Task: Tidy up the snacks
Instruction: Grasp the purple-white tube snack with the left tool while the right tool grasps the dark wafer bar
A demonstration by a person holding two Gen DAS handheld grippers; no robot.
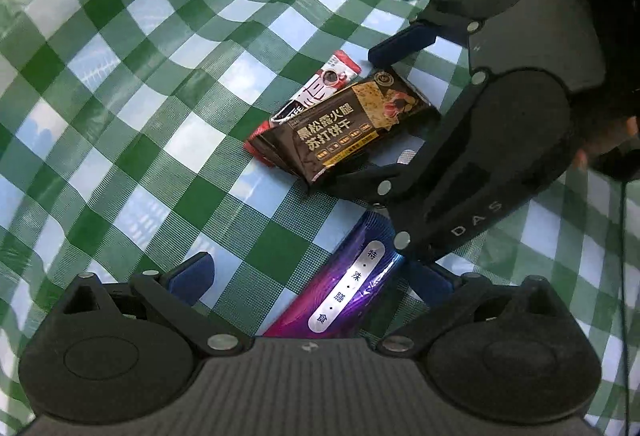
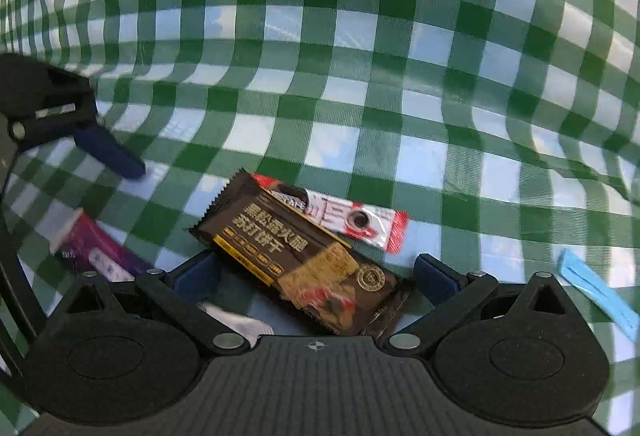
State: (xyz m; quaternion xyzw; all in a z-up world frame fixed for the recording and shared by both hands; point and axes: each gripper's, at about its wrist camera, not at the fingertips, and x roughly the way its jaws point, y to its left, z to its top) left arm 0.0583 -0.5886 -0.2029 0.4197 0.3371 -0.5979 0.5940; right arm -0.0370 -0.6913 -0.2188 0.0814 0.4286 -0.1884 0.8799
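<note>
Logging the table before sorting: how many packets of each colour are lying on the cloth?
Brown cracker packet: 1
Red-and-white coffee stick: 1
Purple packet: 1
Light blue stick: 1
White packet, mostly hidden: 1
Total: 5

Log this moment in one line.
left hand-held gripper: open over purple bar | right hand-held gripper: open around cracker pack | coffee stick: under pack
</note>
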